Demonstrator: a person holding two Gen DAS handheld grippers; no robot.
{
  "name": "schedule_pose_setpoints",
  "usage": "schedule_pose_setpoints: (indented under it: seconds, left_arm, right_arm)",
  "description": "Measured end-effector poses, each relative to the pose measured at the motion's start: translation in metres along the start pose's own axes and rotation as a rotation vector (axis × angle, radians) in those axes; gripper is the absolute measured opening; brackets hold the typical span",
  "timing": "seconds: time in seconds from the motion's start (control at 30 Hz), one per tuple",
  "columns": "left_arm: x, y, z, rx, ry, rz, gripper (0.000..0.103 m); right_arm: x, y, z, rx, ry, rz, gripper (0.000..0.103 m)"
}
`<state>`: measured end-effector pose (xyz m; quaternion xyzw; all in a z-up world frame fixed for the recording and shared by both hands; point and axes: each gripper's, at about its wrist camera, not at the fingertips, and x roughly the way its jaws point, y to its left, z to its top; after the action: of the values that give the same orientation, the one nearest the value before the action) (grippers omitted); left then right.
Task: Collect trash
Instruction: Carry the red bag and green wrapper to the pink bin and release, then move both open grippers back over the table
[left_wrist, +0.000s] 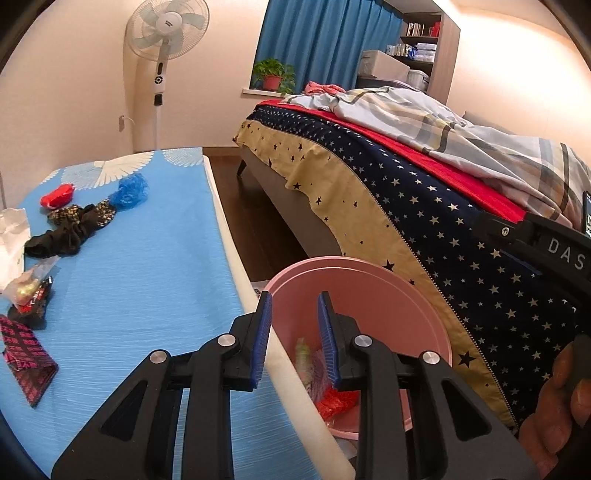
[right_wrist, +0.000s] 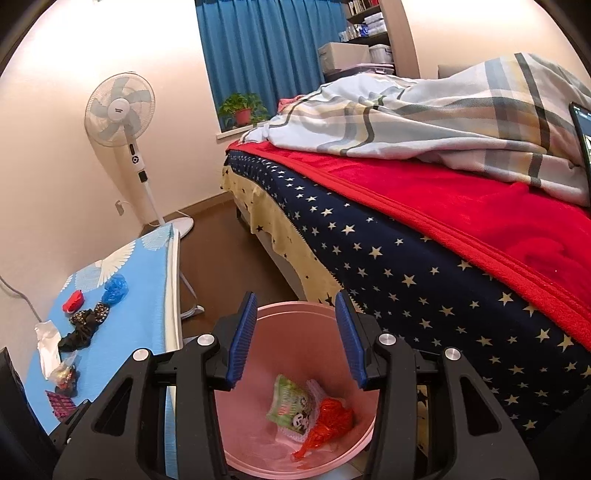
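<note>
Both the left claw (left_wrist: 293, 325) and right claw (right_wrist: 295, 332) are seen parted, empty, above the pink bin (right_wrist: 295, 314); crumpled green and red wrappers (right_wrist: 310, 413) are seen at lower centre.

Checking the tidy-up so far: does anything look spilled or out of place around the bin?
Nothing spilled: wrappers lie inside the pink bin. Still out of place: scraps on the blue table, including a red piece and blue crumpled plastic.
</note>
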<state>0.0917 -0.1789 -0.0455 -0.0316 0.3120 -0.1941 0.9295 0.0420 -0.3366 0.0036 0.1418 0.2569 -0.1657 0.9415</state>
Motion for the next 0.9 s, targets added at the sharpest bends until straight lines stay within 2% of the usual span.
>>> schedule_pose_setpoints:
  seconds: [0.3,0.7,0.83,0.9]
  left_arm:
    - [-0.019,0.016,0.001,-0.011,-0.025,0.032,0.026]
    - [-0.047,0.064,0.003,-0.084,-0.068,0.121,0.026]
    - [-0.052,0.08,0.005,-0.109,-0.08,0.155,0.026]
    - [-0.054,0.087,0.005,-0.12,-0.084,0.167,0.026]
  right_arm:
    - [-0.013,0.018,-0.001,-0.035,-0.04,0.094,0.045]
    - [-0.019,0.057,-0.007,-0.075,-0.052,0.219,0.044]
    - [-0.018,0.072,-0.01,-0.088,-0.053,0.261,0.042]
    - [-0.016,0.079,-0.012,-0.096,-0.052,0.284,0.037]
